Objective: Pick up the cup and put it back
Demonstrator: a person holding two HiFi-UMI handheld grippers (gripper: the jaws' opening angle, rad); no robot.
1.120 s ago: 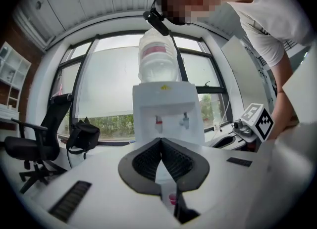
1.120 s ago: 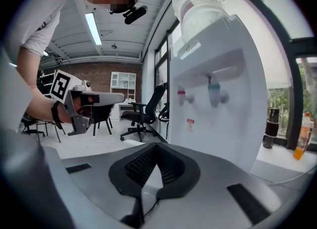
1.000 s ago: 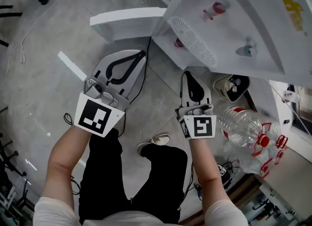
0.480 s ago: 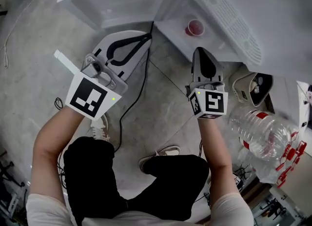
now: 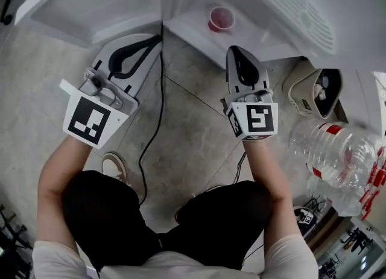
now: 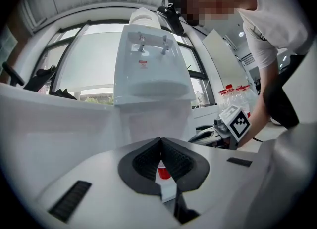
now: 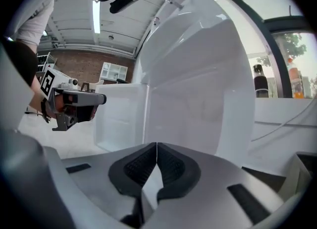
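Two grippers point toward the open cupboard (image 5: 192,23) at the foot of the water dispenser (image 6: 148,69). The left gripper (image 5: 157,37) and the right gripper (image 5: 234,50) both have their jaws pressed together with nothing between them. The cup (image 5: 221,18), small and red, stands upright on the cupboard's white floor. It is at 11 o'clock from the right gripper's tip and at about 2 o'clock from the left one, apart from both. The left gripper's view catches it as a red patch beyond its closed pads.

It looks like a throwaway cup, so probably very light, thin-walled and easy to dent or tip. The jaws would need to open first, then close gently across the side wall a little below the rim, where the wall is likely stiffest. A hard squeeze could crumple it and a nudge could knock it over.

Compared with a second ago, both grippers have come down and the head has sunk with them. The cup now shows larger and closer ahead of the right gripper, and the cupboard door (image 5: 90,6) fills the top left.
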